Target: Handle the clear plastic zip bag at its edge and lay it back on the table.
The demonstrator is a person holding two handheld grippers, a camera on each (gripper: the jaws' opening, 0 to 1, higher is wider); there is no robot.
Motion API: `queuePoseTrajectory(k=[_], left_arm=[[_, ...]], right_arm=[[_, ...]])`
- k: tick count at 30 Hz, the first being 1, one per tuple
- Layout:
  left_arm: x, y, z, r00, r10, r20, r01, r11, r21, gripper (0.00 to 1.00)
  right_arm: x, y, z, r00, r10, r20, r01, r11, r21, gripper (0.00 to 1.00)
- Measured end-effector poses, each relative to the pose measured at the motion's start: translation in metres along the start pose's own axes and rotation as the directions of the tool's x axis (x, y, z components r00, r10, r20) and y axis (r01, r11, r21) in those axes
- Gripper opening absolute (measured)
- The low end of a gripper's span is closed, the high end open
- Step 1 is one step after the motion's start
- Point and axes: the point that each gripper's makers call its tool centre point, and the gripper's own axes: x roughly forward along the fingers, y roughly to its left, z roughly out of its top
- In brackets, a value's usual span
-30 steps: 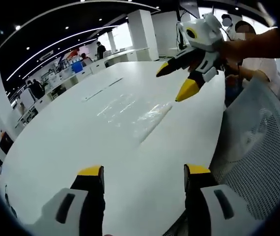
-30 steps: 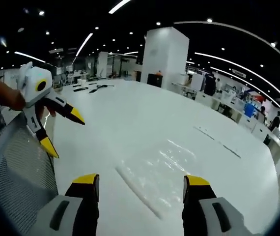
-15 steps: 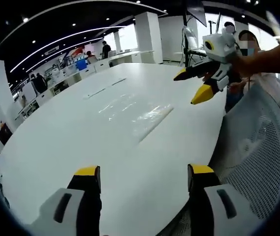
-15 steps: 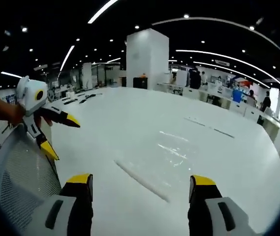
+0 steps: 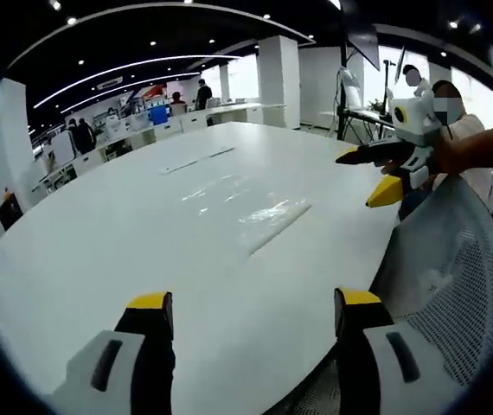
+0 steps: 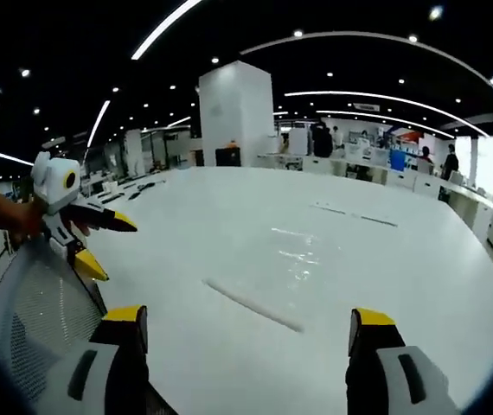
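The clear plastic zip bag (image 5: 245,204) lies flat on the white table (image 5: 99,251), its zip edge nearest the chair side. In the right gripper view the bag (image 6: 294,264) is ahead, with its zip strip running across in front of the jaws. My left gripper (image 5: 255,303) is open and empty, short of the bag above the table's near edge. My right gripper (image 6: 248,316) is open too, holding nothing. It enters the left gripper view as the right gripper (image 5: 366,175), jaws apart, beside the table rim. The left gripper (image 6: 108,247) hangs open over the chair.
A white mesh chair back (image 5: 454,277) stands against the table's edge, and the chair back (image 6: 30,328) sits low left in the right gripper view. A person (image 5: 458,130) stands behind it. Desks, a white pillar (image 6: 233,112) and several people lie far off.
Both grippers have drawn back from the bag and apart from each other; each view now sits lower and wider over the table. The bag has stayed flat in place.
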Motion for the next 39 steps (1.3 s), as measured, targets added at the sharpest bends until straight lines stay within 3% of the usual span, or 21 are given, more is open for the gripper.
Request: queuePoseTrajectory(k=[10,14,21,27,32,39], left_arm=[[-0.003,-0.003,0.002,0.999,0.018,0.031,-0.018,1.0,0.001,0.99],[-0.007,-0.005,0.001,0.999,0.013,0.038,-0.013,1.0,-0.017,0.99],[-0.01,-0.008,-0.006,1.0,0.017,0.026,-0.017,0.999,-0.028,0.99],[-0.009,-0.008,-0.007,1.0,0.02,0.02,-0.02,0.999,-0.034,0.99],[-0.01,-0.007,-0.005,0.999,0.026,0.022,-0.026,0.999,-0.028,0.99],[-0.005,-0.006,-0.005,0.999,0.026,0.019,-0.026,1.0,-0.012,0.99]], right_arm=[[-0.011,0.007,0.001,0.999,-0.033,0.011,0.033,0.998,0.052,1.0],[-0.012,0.007,0.0,0.999,-0.039,0.014,0.038,0.998,0.055,1.0],[-0.011,0.007,0.002,0.997,-0.072,0.027,0.073,0.996,-0.044,1.0],[-0.012,0.01,-0.004,0.998,-0.068,0.01,0.069,0.995,-0.069,1.0],[-0.013,0.0,-0.004,0.996,-0.088,0.024,0.088,0.996,-0.001,1.0],[-0.012,-0.002,-0.007,0.996,-0.092,0.02,0.092,0.996,-0.003,1.0]])
